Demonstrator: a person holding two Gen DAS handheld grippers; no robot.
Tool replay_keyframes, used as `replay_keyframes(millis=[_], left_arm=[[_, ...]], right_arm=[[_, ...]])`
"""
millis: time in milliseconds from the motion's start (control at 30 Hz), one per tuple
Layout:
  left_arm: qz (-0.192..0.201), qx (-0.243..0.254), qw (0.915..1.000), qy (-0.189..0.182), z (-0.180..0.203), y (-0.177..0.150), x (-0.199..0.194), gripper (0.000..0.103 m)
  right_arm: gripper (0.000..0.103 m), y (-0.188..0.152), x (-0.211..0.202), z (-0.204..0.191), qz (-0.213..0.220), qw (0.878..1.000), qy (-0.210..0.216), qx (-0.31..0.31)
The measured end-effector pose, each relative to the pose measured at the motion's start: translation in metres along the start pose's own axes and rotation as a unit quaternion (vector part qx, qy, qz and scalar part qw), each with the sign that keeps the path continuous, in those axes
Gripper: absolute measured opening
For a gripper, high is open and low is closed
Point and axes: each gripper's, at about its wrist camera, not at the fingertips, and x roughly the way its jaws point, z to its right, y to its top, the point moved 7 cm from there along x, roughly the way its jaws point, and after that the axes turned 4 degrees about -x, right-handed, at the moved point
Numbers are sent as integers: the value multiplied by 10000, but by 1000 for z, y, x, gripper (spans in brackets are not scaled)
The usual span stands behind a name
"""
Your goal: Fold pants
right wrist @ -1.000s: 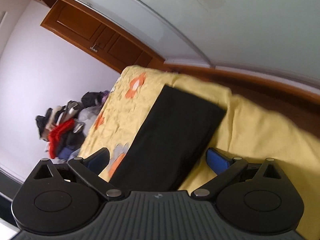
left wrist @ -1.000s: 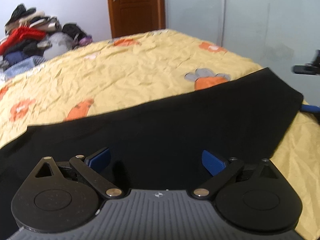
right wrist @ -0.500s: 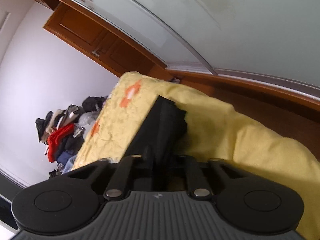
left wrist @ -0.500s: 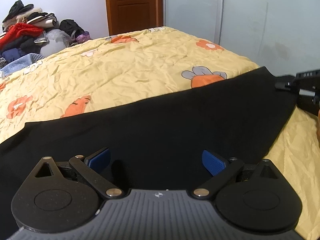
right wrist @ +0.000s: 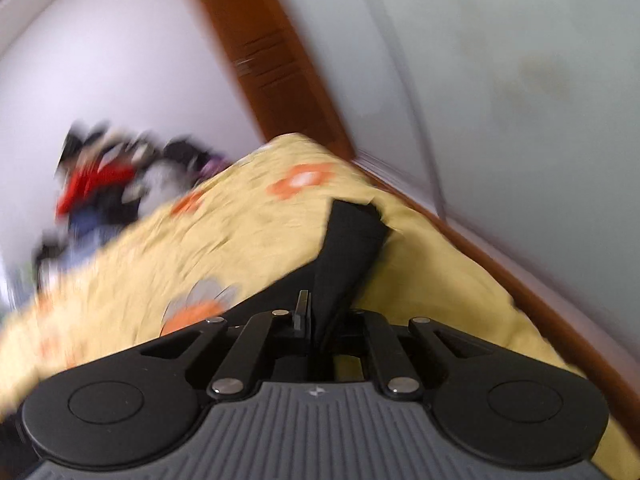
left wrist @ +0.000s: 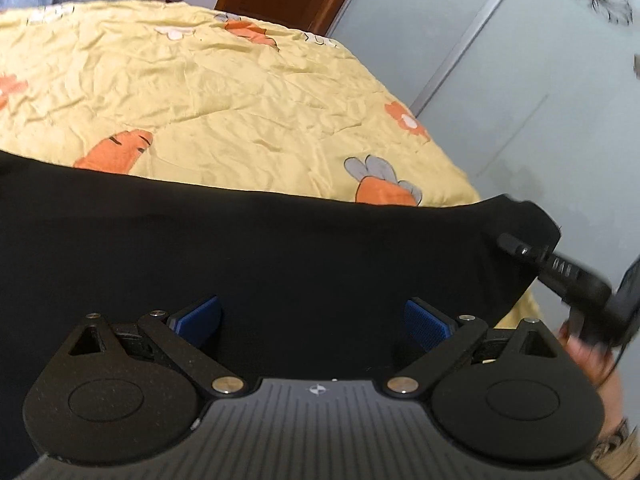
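Your right gripper (right wrist: pixel 310 320) was clamped on the end of the black pants (left wrist: pixel 280 256) at the bed (left wrist: pixel 200 92) edge, your left gripper (left wrist: pixel 312 322) gaped empty above them; you needed that lift kept taut and level.

No readable text, labels, brands or numbers on anything in view
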Motion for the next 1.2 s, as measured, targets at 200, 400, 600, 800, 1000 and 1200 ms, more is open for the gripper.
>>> replay_keyframes(millis=[200, 400, 600, 800, 1000, 1200], left_arm=[[-284, -1028, 9907, -844, -7, 6, 6, 100], [-571, -2286, 9532, -1893, -9, 16, 25, 101], [-680, -3039, 9243, -2208, -13, 21, 36, 91], [-610, -2646, 9454, -1800, -19, 23, 30, 10], [-471, -2293, 9614, -1449, -26, 20, 27, 11], [-549, -2115, 9675, -1274, -23, 14, 35, 19]], right_arm=[[6, -16, -9, -87, -58, 9896, 815, -1184], [6, -40, -14, -139, -257, 9760, 1161, -1825], [6, -58, -25, -170, -253, 9602, 1202, -2507], [6, -74, -22, -190, -301, 9438, 1054, -3119], [9, -89, -14, -207, -389, 9247, 804, -3702], [35, -92, -3, -203, -550, 9225, 434, -3796]])
